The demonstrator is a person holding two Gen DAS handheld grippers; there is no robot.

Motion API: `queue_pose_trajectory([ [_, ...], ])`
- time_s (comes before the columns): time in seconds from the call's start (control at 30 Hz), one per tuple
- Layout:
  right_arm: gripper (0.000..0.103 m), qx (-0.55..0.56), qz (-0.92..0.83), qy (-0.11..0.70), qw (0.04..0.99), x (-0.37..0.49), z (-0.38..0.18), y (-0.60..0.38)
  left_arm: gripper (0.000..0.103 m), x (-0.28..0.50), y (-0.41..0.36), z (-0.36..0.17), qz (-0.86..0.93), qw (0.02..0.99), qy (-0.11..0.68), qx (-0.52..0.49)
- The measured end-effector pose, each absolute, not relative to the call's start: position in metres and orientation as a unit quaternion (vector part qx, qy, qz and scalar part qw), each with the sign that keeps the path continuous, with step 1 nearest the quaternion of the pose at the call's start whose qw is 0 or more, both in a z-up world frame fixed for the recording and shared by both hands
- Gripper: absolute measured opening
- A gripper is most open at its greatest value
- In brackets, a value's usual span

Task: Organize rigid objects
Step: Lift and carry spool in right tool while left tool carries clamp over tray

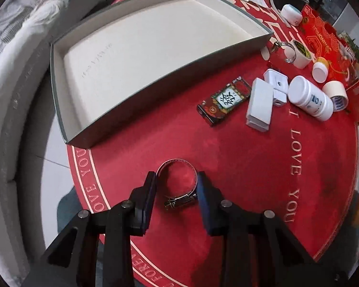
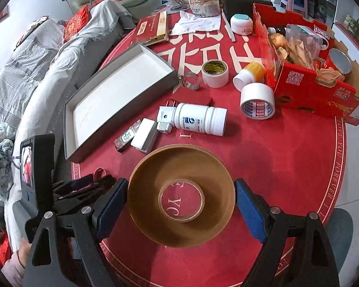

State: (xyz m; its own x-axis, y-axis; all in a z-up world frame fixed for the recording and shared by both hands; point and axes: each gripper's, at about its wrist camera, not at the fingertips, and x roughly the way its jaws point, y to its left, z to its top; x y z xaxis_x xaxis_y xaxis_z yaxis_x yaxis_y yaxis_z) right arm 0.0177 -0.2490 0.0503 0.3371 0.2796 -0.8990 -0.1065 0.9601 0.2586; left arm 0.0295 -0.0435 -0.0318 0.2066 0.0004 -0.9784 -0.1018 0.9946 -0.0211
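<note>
Hose clamp [image 1: 176, 184] sits between left gripper [image 1: 177, 189] pads, thin springy steel, slippery; pinch across the band; right gripper [image 2: 182, 205] wide on brown tape roll [image 2: 181, 197]

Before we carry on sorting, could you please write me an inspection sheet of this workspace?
Surface: round red mat with gold lettering.
Job's things: open grey box, nothing inside it; hose clamp on the mat; brown tape roll.
Clutter: white bottle lying on its side, wall plug, small white box, two white tape rolls, a filled red carton.
Grippers: left gripper has its pads against the hose clamp's sides; right gripper grips the brown tape roll.
Cables: nothing seen.
Surroundings: covered sofa beside the table.
</note>
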Motion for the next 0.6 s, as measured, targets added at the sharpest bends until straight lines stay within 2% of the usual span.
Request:
queue_pose_trajectory([
  [0.17, 0.089, 0.078, 0.122, 0.544, 0.827, 0.021, 0.067, -0.246, 0.036, 0.029, -0.046, 0.015, 0.026, 0.803, 0.594, -0.047],
  [0.3, 0.089, 0.076, 0.127, 0.521, 0.84, 0.033, 0.09, -0.243, 0.036, 0.04, -0.041, 0.082, 0.02, 0.842, 0.536, -0.06],
  [0.43, 0.089, 0.07, 0.141, 0.48, 0.863, 0.053, 0.13, -0.232, 0.036, 0.056, -0.034, 0.152, 0.032, 0.88, 0.47, -0.065],
  [0.6, 0.089, 0.068, 0.158, 0.433, 0.885, 0.082, 0.18, -0.214, 0.036, 0.077, -0.015, 0.209, 0.071, 0.91, 0.403, -0.067],
])
